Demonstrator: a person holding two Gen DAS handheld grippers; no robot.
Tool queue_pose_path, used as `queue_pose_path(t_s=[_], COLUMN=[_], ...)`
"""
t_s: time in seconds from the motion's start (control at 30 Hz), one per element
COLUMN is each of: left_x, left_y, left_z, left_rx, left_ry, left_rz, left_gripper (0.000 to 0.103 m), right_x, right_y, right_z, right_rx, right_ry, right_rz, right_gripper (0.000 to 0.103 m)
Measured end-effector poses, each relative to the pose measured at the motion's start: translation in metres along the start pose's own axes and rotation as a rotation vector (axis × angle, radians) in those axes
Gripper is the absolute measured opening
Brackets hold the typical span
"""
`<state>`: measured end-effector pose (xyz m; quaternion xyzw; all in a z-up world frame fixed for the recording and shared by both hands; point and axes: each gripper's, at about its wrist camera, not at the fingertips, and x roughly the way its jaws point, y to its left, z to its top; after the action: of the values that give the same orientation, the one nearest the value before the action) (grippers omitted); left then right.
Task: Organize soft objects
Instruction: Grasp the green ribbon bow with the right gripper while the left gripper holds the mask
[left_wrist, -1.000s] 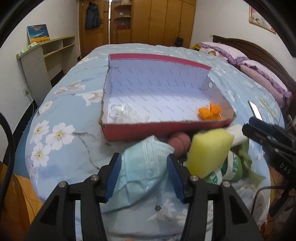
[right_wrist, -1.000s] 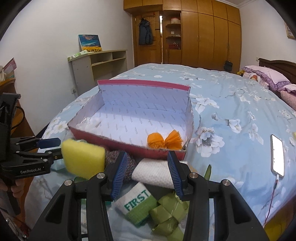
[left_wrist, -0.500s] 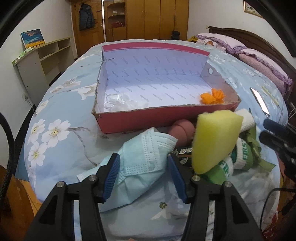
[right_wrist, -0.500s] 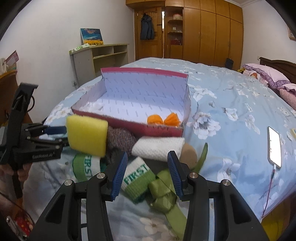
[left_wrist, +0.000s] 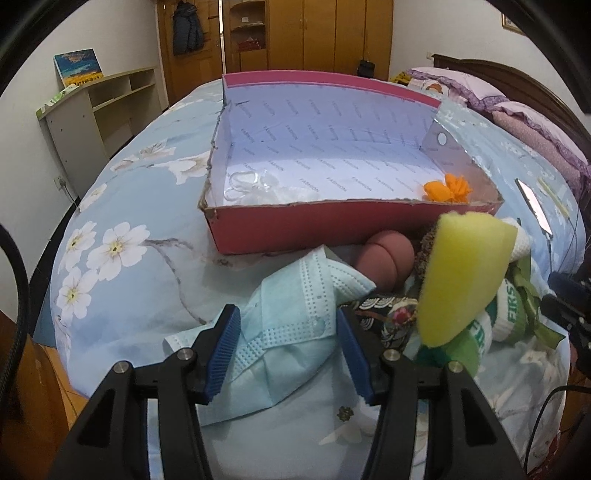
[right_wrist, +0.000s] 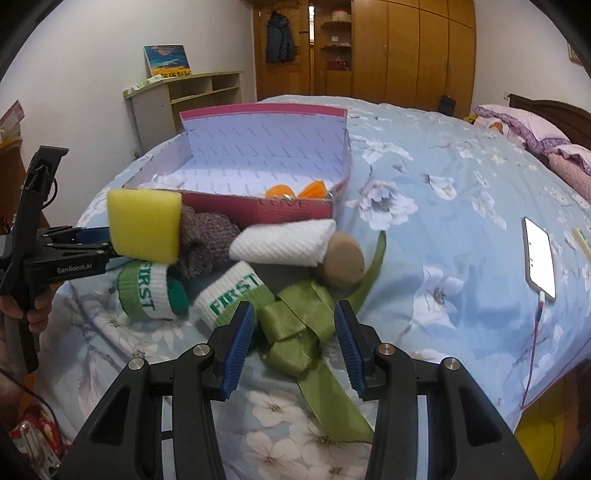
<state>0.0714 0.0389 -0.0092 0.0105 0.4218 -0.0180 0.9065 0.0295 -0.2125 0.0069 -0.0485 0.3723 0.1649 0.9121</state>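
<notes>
1. Bedspread holds a heap of soft things in front of a red box.
2. Left gripper is unclenched, its 2 blue pads either side of a pale blue face mask, not pressing it.
3. Right gripper is also released, straddling a green ribbon.
4. Yellow sponge tops the heap, beside 2 "FIRST" socks.
5. Orange cloth lies inside the box.

"FIRST" on socks, "FASHION" box lining (left gripper: "GenRobot.AI").
</notes>
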Motion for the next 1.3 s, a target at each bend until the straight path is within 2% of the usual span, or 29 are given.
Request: queue_pose_path(t_s=[0.33, 0.77, 0.9, 0.97, 1.07, 1.17, 1.3], left_x=[-0.008, -0.026, -0.030, -0.032, -0.034, -0.037, -0.042], left_y=[0.007, 0.013, 0.011, 0.010, 0.009, 0.009, 0.009], left_z=[-0.003, -0.003, -0.003, -0.003, -0.003, -0.003, -0.002], left_rx=[-0.045, -0.098, -0.097, -0.096, -0.096, -0.098, -0.104], left_ry=[-0.021, -0.038, -0.044, -0.047, -0.050, -0.055, -0.065], left_rz=[-0.018, -0.062, -0.069, -0.073, -0.078, -0.082, -0.089], left_gripper=[0.036, 0.031, 0.031, 0.031, 0.031, 0.031, 0.031], right_x=[0.010, 0.036, 0.039, 0.038, 0.035, 0.030, 0.018], right_y=[-0.007, -0.014, -0.018, -0.020, -0.020, -0.017, -0.007], right_z=[-0.007, -0.003, -0.004, -0.005, -0.006, -0.006, -0.006], right_rx=[0.023, 0.064, 0.090, 0.097, 0.095, 0.083, 0.037], right_ry=[0.039, 0.063, 0.057, 0.051, 0.045, 0.037, 0.017], right_rz=[0.013, 0.022, 0.048, 0.060, 0.068, 0.078, 0.082], right_gripper=[0.046, 0.046, 0.046, 0.033, 0.020, 0.014, 0.013])
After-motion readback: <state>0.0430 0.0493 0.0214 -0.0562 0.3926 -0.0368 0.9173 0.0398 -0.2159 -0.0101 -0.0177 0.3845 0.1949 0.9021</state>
